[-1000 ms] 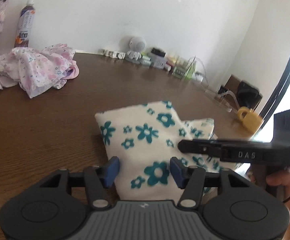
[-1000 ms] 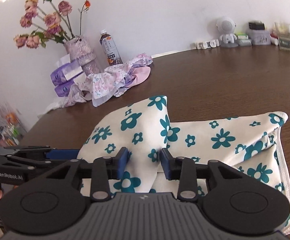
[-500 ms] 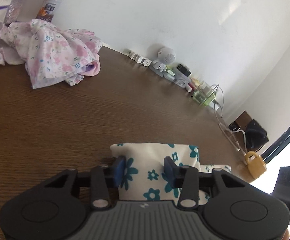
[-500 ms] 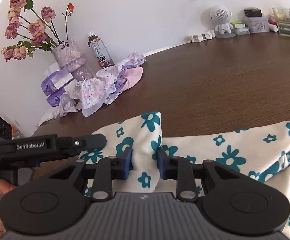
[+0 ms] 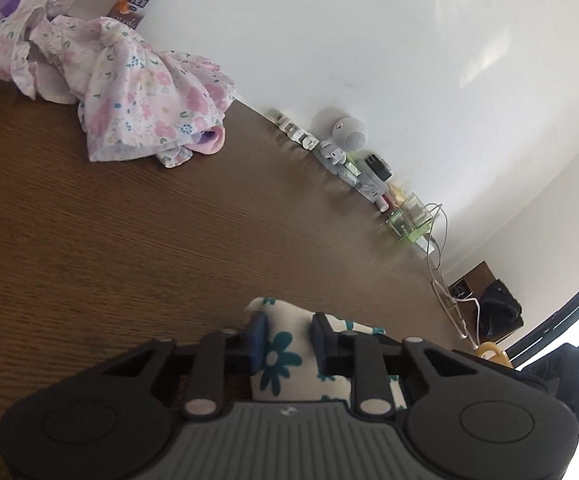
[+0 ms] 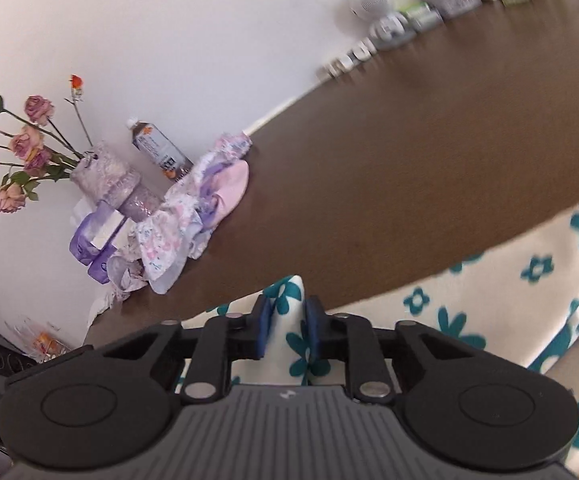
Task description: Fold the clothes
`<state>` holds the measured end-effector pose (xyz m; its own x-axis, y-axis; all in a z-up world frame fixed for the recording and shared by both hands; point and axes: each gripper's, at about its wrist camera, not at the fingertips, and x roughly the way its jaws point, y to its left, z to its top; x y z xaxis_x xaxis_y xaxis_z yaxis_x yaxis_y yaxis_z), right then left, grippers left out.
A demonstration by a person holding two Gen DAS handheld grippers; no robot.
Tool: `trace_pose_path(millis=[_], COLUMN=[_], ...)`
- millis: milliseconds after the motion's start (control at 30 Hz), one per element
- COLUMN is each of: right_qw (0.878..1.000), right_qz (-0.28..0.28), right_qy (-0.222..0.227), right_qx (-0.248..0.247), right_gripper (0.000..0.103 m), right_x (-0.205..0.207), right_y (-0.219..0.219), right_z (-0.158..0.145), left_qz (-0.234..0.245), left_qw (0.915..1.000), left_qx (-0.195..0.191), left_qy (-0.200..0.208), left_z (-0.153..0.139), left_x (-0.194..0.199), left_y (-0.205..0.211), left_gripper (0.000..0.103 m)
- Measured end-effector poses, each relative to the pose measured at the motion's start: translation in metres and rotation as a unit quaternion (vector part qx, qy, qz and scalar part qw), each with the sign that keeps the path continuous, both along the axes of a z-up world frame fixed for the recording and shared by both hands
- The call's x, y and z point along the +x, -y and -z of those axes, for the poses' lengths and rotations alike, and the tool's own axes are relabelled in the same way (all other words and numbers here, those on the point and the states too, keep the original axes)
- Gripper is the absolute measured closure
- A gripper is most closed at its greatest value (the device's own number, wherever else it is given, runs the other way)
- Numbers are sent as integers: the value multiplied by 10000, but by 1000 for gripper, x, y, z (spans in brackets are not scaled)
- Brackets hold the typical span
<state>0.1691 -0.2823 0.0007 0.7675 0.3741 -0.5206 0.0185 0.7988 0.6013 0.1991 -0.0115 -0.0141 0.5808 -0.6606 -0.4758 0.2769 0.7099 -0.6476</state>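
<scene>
A cream garment with teal flowers (image 6: 489, 292) lies on the brown wooden table (image 5: 129, 240). My left gripper (image 5: 287, 334) is shut on a raised corner of that garment (image 5: 285, 356), lifted off the table. My right gripper (image 6: 286, 326) is shut on another pinched-up fold of the same cloth, whose remainder spreads to the right in the right wrist view. A crumpled pink floral garment (image 5: 137, 92) sits at the far left of the table, seen also as the pink floral garment (image 6: 185, 220) beside the wall.
A vase of dried roses (image 6: 101, 176), purple tissue packs (image 6: 93, 236) and a drink bottle (image 6: 157, 152) stand by the wall. A white round speaker (image 5: 349, 132), small boxes and a green container (image 5: 409, 224) with cables line the table's back edge.
Both grippers have lifted and tilted while holding the teal-flowered cloth, so less of it shows in front of the fingers. The left gripper's jaws have closed further on the corner.
</scene>
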Motion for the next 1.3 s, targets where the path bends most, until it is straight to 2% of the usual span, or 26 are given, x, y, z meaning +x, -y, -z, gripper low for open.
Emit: trace_pose_path(millis=[67,133,200,267,300,333,367,400,500,533,567,600,633,667,700,800,833,867,900,1033,1067,1100,1133,1167,1233,1300], right_qw=[10000,9999,9997,9995,9993,9993,9995,9996,9998,9996,9994,9990,9985,9977,9968,9956,9954,9952,9947,9902,9899,9903,9906,9908,9907,9905], right_qz=[8,69,177,278,299,281,233,186,109,107,141,173,165,125,85,-47,-102,-157,-204,-304,-288,-239,-190,-146,-78,-3], right_qy=[-27,62,142,135,104,66,23,-19,53,126,188,240,282,314,347,212,141,70,31,96,116,144,171,213,332,380], right_qx=[-12,123,113,92,177,230,220,210,-124,-210,-266,-337,-447,-581,-715,-915,-937,-959,-1011,-1360,-1382,-1362,-1341,-1326,-1319,-1320], right_gripper=[83,68,67,68,71,85,88,90,89,83,78,60,53,52,52,54,66,72,77,78,75,64,47,39,15,9], right_x=[-1,-6,-9,-9,-7,-5,-3,0,-3,-6,-12,-18,-24,-29,-35,-39,-37,-35,-34,-34,-36,-40,-43,-48,-60,-71], right_y=[-2,0,3,4,5,3,0,-3,-13,-14,-14,-13,-14,-17,-19,-28,-30,-33,-37,-49,-49,-48,-47,-46,-43,-42], right_z=[3,-3,-9,-11,-9,-7,-4,-2,-7,-13,-19,-25,-31,-35,-38,-36,-32,-29,-25,-28,-31,-34,-37,-40,-46,-51], left_qz=[18,-11,-93,-182,-215,-181,-126,-79,-99,-134,-179,-206,-230,-246,-253,-134,-82,5,87,163,135,102,75,73,65,80], left_qw=[10000,9996,9994,9995,9995,9995,9995,9994,9989,9986,9983,9982,9981,9982,9984,9989,9989,9991,9993,9997,9998,9998,9998,9998,9997,9998], left_qx=[-93,-263,-318,-266,-245,-253,-287,-319,-432,-487,-511,-505,-512,-488,-460,-332,-295,-241,-171,193,170,171,178,207,209,180], left_qy=[-22,-40,-26,-40,-48,-64,-91,-116,-150,-168,-208,-259,-266,-236,-213,-310,-357,-341,-307,51,41,15,-7,4,88,76], left_z=[1,1,0,1,1,3,4,5,5,4,3,1,-1,-3,-4,-2,0,2,3,-4,-5,-7,-8,-10,-12,-13], left_x=[-1,-2,-2,0,1,2,3,4,2,0,-1,-2,-3,-4,-6,-7,-7,-7,-9,-19,-21,-22,-24,-27,-34,-38], left_y=[-4,-8,-10,-9,-9,-8,-6,-5,-9,-12,-15,-18,-19,-20,-20,-13,-10,-7,-4,4,3,2,0,-1,-5,-7], left_gripper=[83,81,66,62,63,66,81,87,87,86,80,64,56,48,47,48,49,59,77,81,80,71,66,54,43,41])
